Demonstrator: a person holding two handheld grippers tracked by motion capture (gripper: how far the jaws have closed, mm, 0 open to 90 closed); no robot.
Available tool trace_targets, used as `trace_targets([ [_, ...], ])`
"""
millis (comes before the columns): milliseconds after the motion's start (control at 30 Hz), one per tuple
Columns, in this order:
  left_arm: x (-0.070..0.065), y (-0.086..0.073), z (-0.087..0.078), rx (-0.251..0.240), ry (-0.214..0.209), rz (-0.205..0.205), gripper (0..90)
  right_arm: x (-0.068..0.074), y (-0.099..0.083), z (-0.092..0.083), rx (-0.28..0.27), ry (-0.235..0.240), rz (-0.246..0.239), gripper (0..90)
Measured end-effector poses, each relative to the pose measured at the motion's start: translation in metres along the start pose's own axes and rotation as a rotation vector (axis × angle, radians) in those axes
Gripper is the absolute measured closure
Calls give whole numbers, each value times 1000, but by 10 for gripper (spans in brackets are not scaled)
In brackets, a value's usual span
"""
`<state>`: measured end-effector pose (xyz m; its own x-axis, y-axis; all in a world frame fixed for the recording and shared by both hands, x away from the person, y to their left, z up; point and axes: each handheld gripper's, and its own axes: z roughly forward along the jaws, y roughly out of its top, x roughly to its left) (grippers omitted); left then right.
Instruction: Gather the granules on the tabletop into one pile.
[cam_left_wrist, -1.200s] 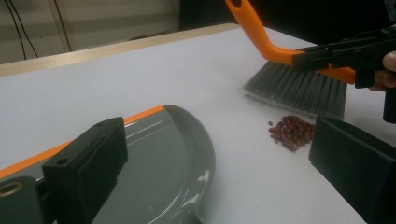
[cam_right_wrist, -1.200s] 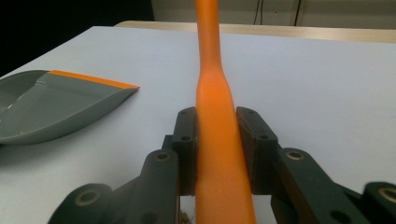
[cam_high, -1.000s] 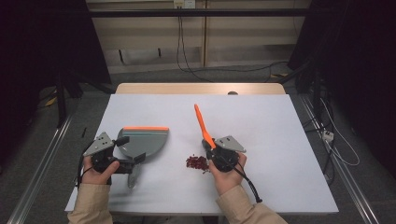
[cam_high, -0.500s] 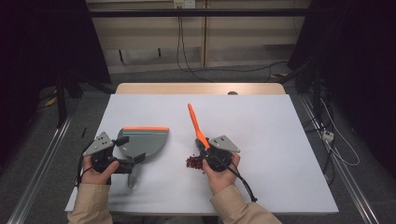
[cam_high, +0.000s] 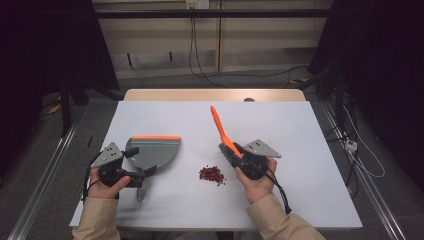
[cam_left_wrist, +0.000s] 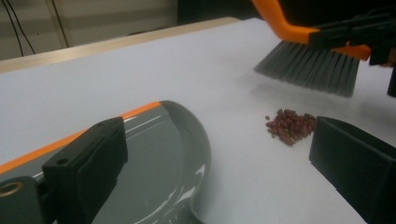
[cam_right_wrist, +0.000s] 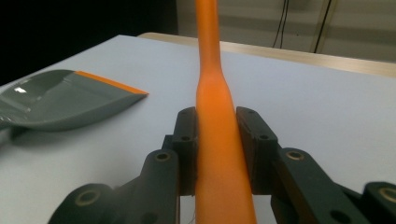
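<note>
A small pile of dark red beans (cam_high: 211, 174) lies on the white table (cam_high: 310, 130). My right gripper (cam_high: 235, 152) is shut on the orange handle of a brush (cam_right_wrist: 212, 93). Its grey bristles (cam_left_wrist: 310, 70) hang just above the table, to the right of the beans (cam_left_wrist: 289, 126). A grey dustpan (cam_high: 152, 150) with an orange front edge lies flat to the left of the pile. My left gripper (cam_high: 140, 175) rests at the dustpan's handle end. Its jaws (cam_left_wrist: 219, 135) stand wide apart, one over the pan (cam_left_wrist: 163, 158), the other over bare table.
The table's wooden far edge (cam_high: 210, 95) borders a floor with cables. A metal rail (cam_high: 40, 190) runs along the left side and another along the right. Bare table surface stretches behind and to the right of the brush.
The right hand first carried the brush left toward the beans, then drew it back to the right and slightly up. The left hand and the dustpan stayed where they were.
</note>
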<state>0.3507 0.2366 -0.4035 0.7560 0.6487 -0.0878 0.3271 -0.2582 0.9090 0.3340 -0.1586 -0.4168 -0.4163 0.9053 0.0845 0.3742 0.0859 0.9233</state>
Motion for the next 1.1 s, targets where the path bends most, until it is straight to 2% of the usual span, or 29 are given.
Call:
trace_targets([
  [67, -2, 0, 1, 18, 12, -3, 43, -11, -1, -7, -10, 21, -9, 709],
  [100, -3, -1, 1, 25, 16, -2, 43, -16, -1, -11, -8, 9, -9, 709],
  [233, -7, -3, 3, 58, 47, 2, 47, -33, -3, -24, -8, 16, -19, 710],
  [300, -8, -6, 3, 72, 48, 7, 48, -40, -5, -28, -7, 19, -17, 710],
  [333, -9, -7, 3, 72, 43, -4, 48, -43, -5, -30, -3, 24, -21, 710],
  [433, -9, -10, 1, 77, 54, -5, 49, -52, -9, -33, 1, 45, -17, 710],
  [467, -10, -12, 0, 73, 56, -19, 50, -55, -10, -34, 9, 45, -17, 710],
  [600, -10, -17, -1, 97, 85, -37, 50, -66, -13, -36, 4, 88, -37, 710],
  [700, -9, -20, -2, 121, 109, -51, 50, -69, -16, -36, 31, 101, -59, 710],
  [733, -9, -21, -1, 126, 115, -61, 52, -70, -17, -37, 35, 91, -71, 710],
  [800, -9, -23, 0, 137, 121, -66, 53, -72, -19, -37, 42, 94, -65, 710],
  [1033, -8, -31, 1, 204, 193, -81, 68, -72, -22, -37, 48, 96, -62, 710],
  [1100, -7, -32, 1, 202, 203, -98, 71, -72, -21, -37, 48, 96, -58, 709],
])
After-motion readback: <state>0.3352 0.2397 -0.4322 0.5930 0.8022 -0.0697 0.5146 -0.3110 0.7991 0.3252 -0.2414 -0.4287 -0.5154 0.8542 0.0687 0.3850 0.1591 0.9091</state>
